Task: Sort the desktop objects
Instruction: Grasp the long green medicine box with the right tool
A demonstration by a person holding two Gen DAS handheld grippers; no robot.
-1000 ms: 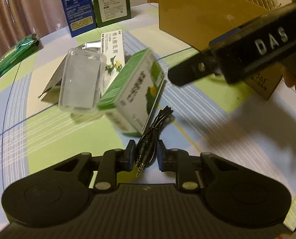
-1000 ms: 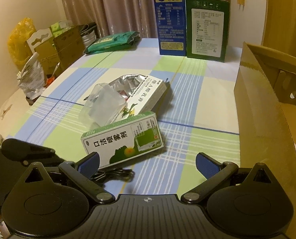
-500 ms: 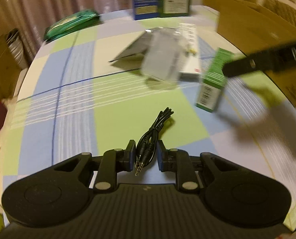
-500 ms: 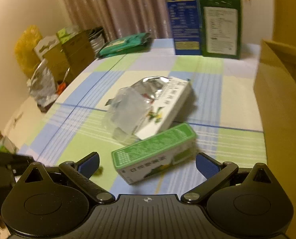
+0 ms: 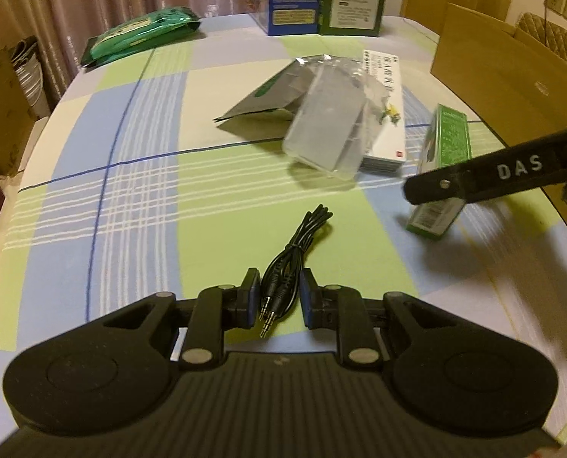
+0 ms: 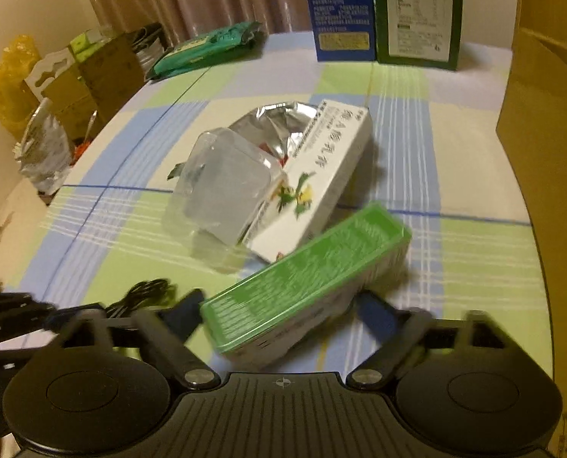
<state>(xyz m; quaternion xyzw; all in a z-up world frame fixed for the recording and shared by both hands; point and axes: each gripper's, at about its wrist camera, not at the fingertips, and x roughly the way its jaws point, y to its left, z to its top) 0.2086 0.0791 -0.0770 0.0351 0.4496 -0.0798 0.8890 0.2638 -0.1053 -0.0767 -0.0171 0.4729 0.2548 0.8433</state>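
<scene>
My left gripper (image 5: 279, 297) is shut on a coiled black audio cable (image 5: 297, 240), held above the checked tablecloth. My right gripper (image 6: 279, 309) is open around the near end of a green medicine box (image 6: 306, 278), whose far end seems to rest on the table. The pads are beside the box; I cannot tell whether they touch it. The same box (image 5: 445, 160) and the right gripper's finger (image 5: 474, 175) show at the right of the left wrist view. A white medicine box (image 6: 321, 183), a clear plastic case (image 6: 222, 187) and a silver foil pouch (image 6: 272, 122) lie piled mid-table.
An open cardboard box (image 6: 546, 160) stands at the right. A blue carton (image 6: 340, 11) and a dark green carton (image 6: 417, 11) stand at the back edge. A green packet (image 6: 207, 49) lies at back left. Boxes and bags (image 6: 54, 87) sit beyond the left edge.
My left gripper has pulled back and left with the cable, away from the pile. My right gripper has advanced until its jaws straddle the green box, which has turned.
</scene>
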